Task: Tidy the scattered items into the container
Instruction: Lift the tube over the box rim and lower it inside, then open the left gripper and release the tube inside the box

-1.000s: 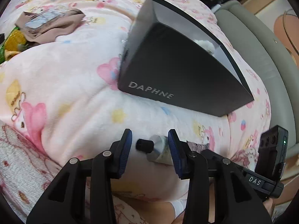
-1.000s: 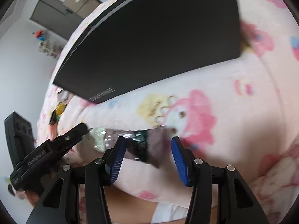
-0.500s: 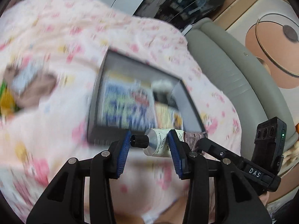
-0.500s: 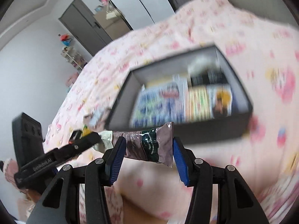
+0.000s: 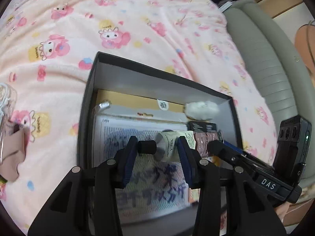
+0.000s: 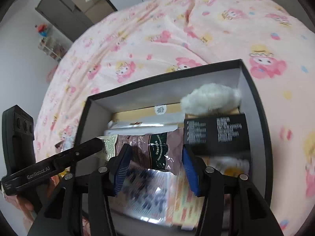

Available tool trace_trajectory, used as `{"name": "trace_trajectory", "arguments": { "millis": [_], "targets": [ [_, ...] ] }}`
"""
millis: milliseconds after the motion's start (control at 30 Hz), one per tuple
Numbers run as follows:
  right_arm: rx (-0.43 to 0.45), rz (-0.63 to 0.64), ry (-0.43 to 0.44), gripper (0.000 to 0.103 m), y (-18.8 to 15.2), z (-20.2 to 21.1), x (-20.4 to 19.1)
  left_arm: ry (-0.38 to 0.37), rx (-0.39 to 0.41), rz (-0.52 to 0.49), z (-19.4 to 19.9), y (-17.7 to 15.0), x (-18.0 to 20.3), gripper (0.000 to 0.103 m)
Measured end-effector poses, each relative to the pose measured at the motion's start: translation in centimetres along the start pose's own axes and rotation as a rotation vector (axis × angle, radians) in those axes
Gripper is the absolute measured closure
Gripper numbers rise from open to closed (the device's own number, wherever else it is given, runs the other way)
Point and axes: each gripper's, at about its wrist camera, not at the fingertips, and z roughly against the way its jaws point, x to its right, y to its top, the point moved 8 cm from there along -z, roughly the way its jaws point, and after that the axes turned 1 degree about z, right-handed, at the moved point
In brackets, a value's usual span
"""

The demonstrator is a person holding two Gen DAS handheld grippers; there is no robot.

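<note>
A hand cream tube (image 5: 169, 145) with a black cap and a brown crimped tail (image 6: 157, 147) hangs level over the open black box (image 5: 86, 102). My left gripper (image 5: 156, 153) is shut on its cap end. My right gripper (image 6: 155, 161) is shut on its tail end. In the right wrist view the box (image 6: 157, 78) lies just below the tube. It holds a printed packet (image 5: 137, 129), a small black carton (image 6: 216, 133), a white fluffy ball (image 6: 210, 98) and a flat tan package at the back.
The box rests on a pink cartoon-print blanket (image 5: 118, 19) over a bed. A beige pouch (image 5: 11, 137) with a clear packet lies left of the box. A grey padded bed edge (image 5: 265, 59) runs on the right. A dark cabinet (image 6: 65, 13) stands far off.
Both grippers lifted the tube off the blanket in front of the box and carried it up over the box. The view went from the box's outer side to its inside.
</note>
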Motion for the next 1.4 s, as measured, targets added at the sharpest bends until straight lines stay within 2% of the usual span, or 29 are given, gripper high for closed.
{"name": "trace_trajectory", "arguments": {
  "millis": [133, 233, 400, 467, 500, 667, 767, 933, 1033, 1133, 1233, 1333, 1400],
  "targets": [
    [-0.054, -0.042, -0.013, 0.054, -0.1, -1.8, 1.6, 0.054, -0.024, -0.074, -1.3, -0.8, 0.5, 0.062],
    [-0.073, -0.049, -0.016, 0.054, -0.8, -2.1, 2.4, 0.061, 0.013, -0.113, -1.0, -1.2, 0.7, 0.062],
    [-0.033, 0.018, -0.057, 0.054, -1.3, -0.7, 2.3, 0.102, 0.086, -0.157, 0.7, -1.3, 1.2, 0.057],
    [-0.031, 0.041, -0.062, 0.054, -1.6, -0.1, 2.0, 0.086, 0.060, -0.206, 0.8, -1.9, 1.7, 0.056],
    [-0.042, 0.072, -0.081, 0.054, -1.9, 0.1, 1.9, 0.082, 0.021, -0.249, 0.5, -2.7, 2.1, 0.056],
    [-0.123, 0.195, -0.153, 0.054, -3.2, -0.9, 1.6, 0.151, -0.088, -0.350, -1.9, -5.0, 2.6, 0.058],
    [-0.183, 0.192, -0.172, 0.054, -3.3, -2.6, 2.1, 0.196, -0.137, -0.321, -4.2, -4.2, 2.2, 0.064],
    [-0.207, 0.171, -0.147, 0.054, -1.6, -4.1, 1.9, 0.139, -0.107, -0.218, -3.9, -2.2, 1.5, 0.063],
    [-0.183, 0.138, -0.130, 0.054, -0.5, -4.4, 1.9, 0.107, -0.109, -0.127, -3.5, -1.7, 0.1, 0.063],
    [-0.128, 0.123, -0.125, 0.054, 0.1, -4.1, 1.8, 0.063, -0.127, -0.117, -3.4, -1.5, 0.2, 0.062],
    [-0.061, 0.127, -0.139, 0.054, 0.6, -3.5, 1.3, 0.098, -0.111, -0.135, -3.7, -0.9, 0.1, 0.062],
    [0.024, 0.115, -0.158, 0.054, 1.7, -2.4, 1.5, 0.113, -0.139, -0.128, -5.0, -0.6, -0.1, 0.061],
    [0.032, 0.106, -0.171, 0.054, 2.1, -2.3, 1.6, 0.147, -0.146, -0.130, -5.9, 0.2, -0.2, 0.061]
  ]
}}
